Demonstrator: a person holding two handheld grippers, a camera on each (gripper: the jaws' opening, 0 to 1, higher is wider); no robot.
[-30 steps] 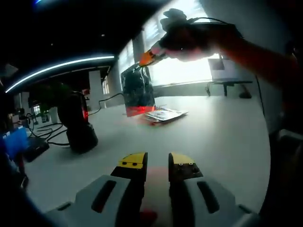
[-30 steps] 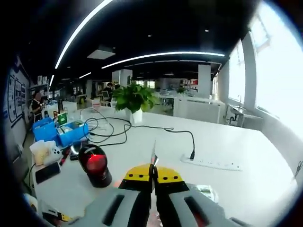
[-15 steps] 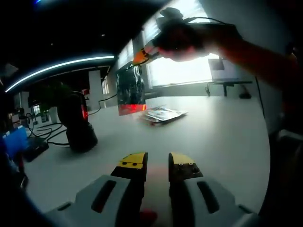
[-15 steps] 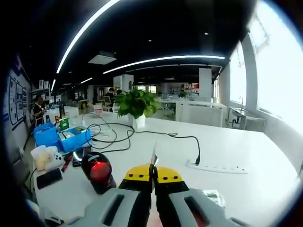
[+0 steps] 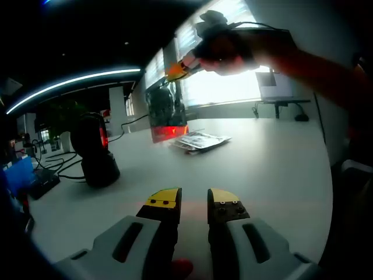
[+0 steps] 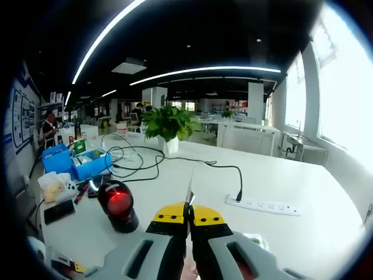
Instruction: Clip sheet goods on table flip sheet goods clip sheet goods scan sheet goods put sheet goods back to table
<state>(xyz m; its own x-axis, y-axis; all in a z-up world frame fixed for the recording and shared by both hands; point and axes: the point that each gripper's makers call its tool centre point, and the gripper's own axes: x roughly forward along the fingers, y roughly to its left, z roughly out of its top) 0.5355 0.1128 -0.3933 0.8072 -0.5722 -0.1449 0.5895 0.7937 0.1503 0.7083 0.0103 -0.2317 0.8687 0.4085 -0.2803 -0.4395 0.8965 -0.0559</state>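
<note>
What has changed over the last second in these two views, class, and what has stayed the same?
The right tongs keep the dark packet clamped in the air; it swung toward the scanner, then back, its lower edge glowing red. Nothing was let go. The left tongs stay open over the table, and the packets lying there haven't moved.

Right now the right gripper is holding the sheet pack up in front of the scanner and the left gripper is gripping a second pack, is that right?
Not quite. The left gripper grips nothing: in the left gripper view its jaws stand apart over the bare white table. The rest holds: the right gripper holds the sheet pack in the air near the scanner.
</note>
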